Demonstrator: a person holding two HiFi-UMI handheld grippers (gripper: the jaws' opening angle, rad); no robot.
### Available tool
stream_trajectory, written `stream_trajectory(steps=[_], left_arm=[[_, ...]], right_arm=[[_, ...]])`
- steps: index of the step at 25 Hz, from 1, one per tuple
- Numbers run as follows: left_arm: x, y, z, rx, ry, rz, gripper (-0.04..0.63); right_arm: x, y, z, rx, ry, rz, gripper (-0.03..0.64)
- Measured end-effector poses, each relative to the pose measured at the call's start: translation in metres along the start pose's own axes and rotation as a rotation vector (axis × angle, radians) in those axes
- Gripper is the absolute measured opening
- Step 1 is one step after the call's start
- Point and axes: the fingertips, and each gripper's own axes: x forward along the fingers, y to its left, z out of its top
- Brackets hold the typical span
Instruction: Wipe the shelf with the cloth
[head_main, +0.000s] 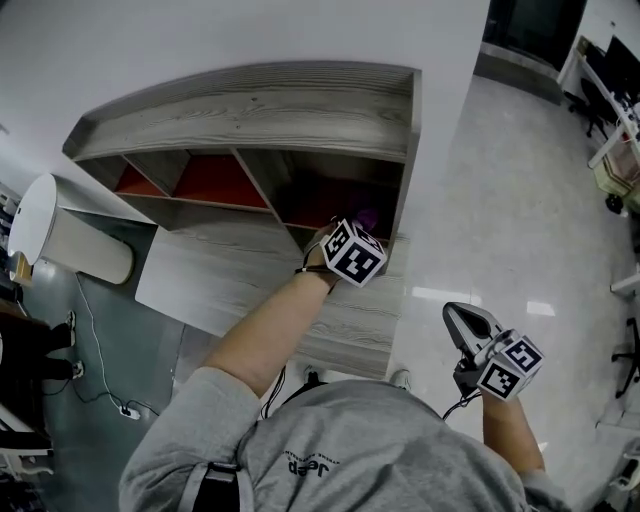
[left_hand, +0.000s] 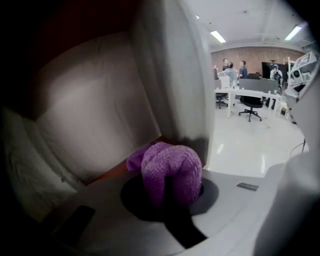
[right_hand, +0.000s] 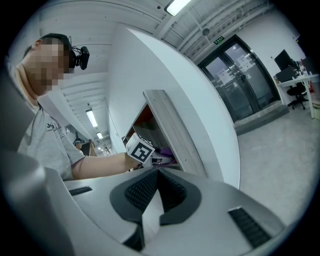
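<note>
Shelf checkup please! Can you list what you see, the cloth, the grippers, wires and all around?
Surface: grey wood shelf, red back panels, several compartments.
Job's things: purple cloth, bunched up, inside the right compartment.
Clutter: nothing seen on the shelf.
Grippers: left gripper shut on the cloth, reaching into the shelf; right gripper shut, empty, held off to the side over the floor.
Cables: white cable on the floor to the left.
Surroundings: shiny pale floor, desks, chairs and people far off, glass doors.
</note>
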Motion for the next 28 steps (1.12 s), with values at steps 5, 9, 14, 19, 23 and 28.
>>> stream_trajectory(steps=[5,9,14,19,23,28], left_arm=[[0.004,-0.030,0.019,0.033,-0.049,-0.067,0.069],[-0.016,-0.020,0.014,-0.011,-0.111,-0.072,0.069],[-0.070,0.054,-0.051,-0.102,-0.122,0.159,0.068],[-0.100,0.109,-0.112,-0.125,-0.069,0.342,0.067],[-0.084,0.116,-0.112,-0.027,-0.048,0.380,0.067],[-0.060,0.095,-0.091,0.078,-0.030,0.347,0.067]], right_arm=[[-0.019,-0.007,0.000,0.012,-0.018,-0.024,0.021],[-0.019,-0.009,0.001,0.020,-0.016,-0.025,0.021],[0.011,0.012,0.008,-0.013,0.007,0.027,0.021],[0.041,0.035,0.008,-0.045,0.048,0.077,0.021],[0.055,0.044,0.005,-0.057,0.076,0.083,0.021],[0.048,0.042,0.001,-0.054,0.077,0.057,0.021]])
